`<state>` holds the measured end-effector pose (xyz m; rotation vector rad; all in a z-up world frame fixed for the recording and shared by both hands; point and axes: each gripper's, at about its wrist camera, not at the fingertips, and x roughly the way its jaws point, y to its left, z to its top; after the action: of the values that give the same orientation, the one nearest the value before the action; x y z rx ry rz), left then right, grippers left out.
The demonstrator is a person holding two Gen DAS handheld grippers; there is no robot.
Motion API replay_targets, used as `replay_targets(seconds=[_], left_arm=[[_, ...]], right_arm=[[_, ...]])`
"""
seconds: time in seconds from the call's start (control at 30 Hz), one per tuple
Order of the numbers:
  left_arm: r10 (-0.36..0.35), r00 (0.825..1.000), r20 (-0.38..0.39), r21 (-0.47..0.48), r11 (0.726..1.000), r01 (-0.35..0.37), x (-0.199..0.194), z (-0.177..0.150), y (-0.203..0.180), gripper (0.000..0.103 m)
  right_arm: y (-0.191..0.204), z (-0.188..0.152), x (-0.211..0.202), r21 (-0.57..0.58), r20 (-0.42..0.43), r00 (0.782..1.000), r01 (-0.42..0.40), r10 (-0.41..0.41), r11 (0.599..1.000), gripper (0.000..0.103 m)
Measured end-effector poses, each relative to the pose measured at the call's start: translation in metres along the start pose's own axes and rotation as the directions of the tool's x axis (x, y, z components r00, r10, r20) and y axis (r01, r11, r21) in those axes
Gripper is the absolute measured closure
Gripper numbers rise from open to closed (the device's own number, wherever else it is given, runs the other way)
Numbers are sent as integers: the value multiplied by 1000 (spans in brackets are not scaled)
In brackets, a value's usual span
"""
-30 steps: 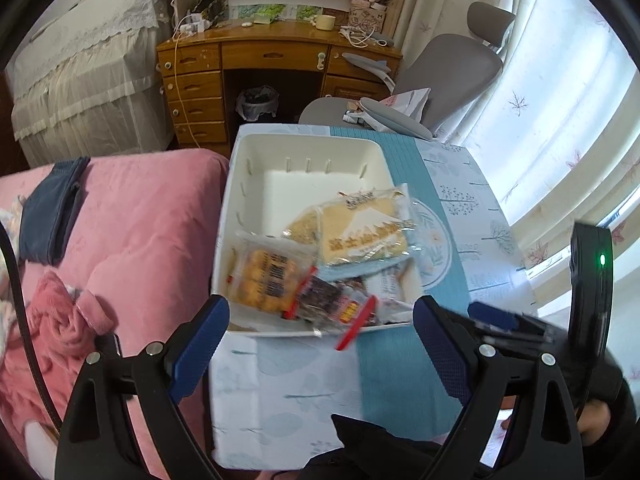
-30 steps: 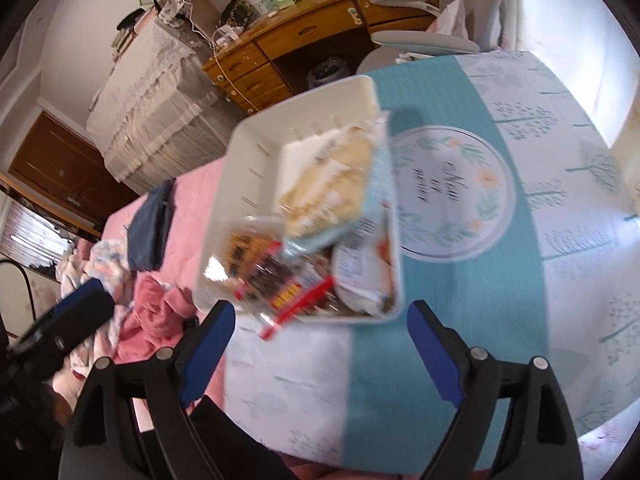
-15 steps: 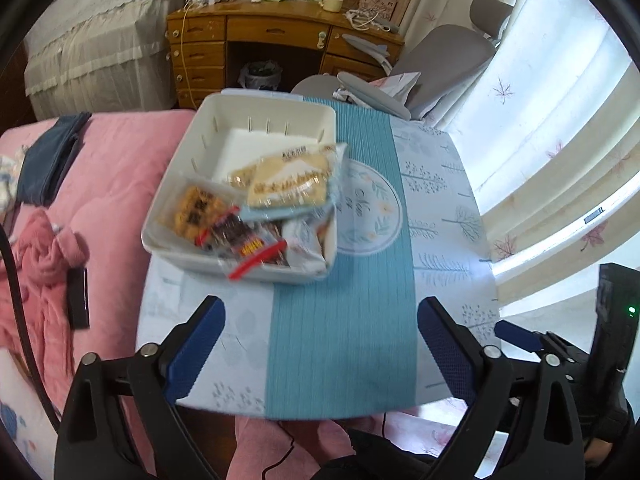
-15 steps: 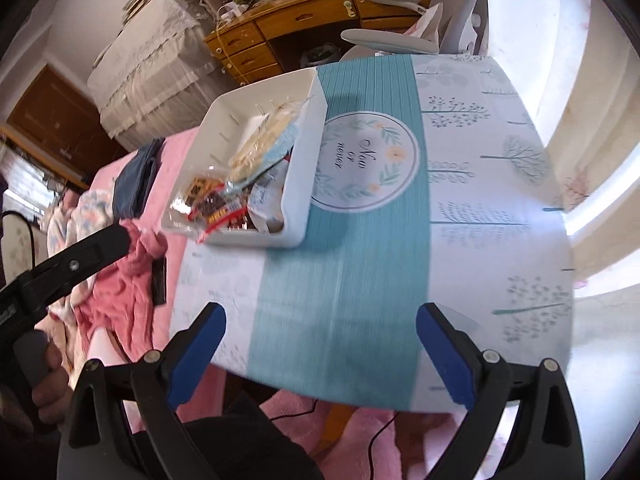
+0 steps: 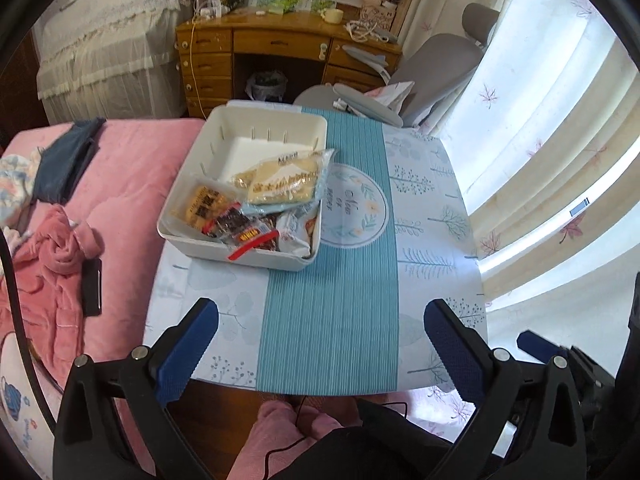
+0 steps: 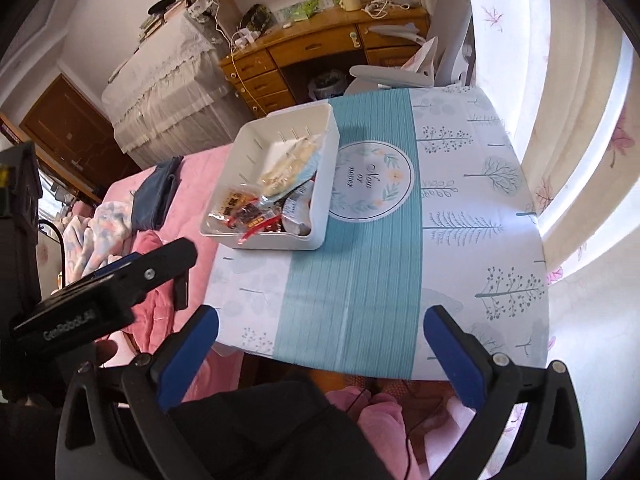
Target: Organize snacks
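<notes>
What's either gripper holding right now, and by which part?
Nothing. The left gripper and right gripper have just been opening and stand wide apart and empty; the snack packets all lie in the white plastic bin.

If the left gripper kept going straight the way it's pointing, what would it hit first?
Most likely the bare tablecloth on the table's near part. The left gripper is open and empty, angled down at the teal stripe, short of the white snack bin. Depth is hard to judge, so this is a best guess.
</notes>
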<state>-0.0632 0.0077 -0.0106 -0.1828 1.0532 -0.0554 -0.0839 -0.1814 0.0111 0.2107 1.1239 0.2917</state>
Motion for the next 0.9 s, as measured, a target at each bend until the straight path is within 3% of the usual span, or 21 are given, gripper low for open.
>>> replay_targets(seconds=[0.2,0.53,0.9], left_arm=[[29,998,51,21,999,-30,-11,0,-3,1],[32,998,47,53,998,-35,-5,2,-6,1],[16,999,44,81,997,-19,1,11,-8,1]], right_arm=[[7,-4,-4,0,24,999,31,-31,1000,0],[8,-4,3,22,47,994,96,-97,995,0],[9,-1,6,38,43,993,112,-114,993,0]])
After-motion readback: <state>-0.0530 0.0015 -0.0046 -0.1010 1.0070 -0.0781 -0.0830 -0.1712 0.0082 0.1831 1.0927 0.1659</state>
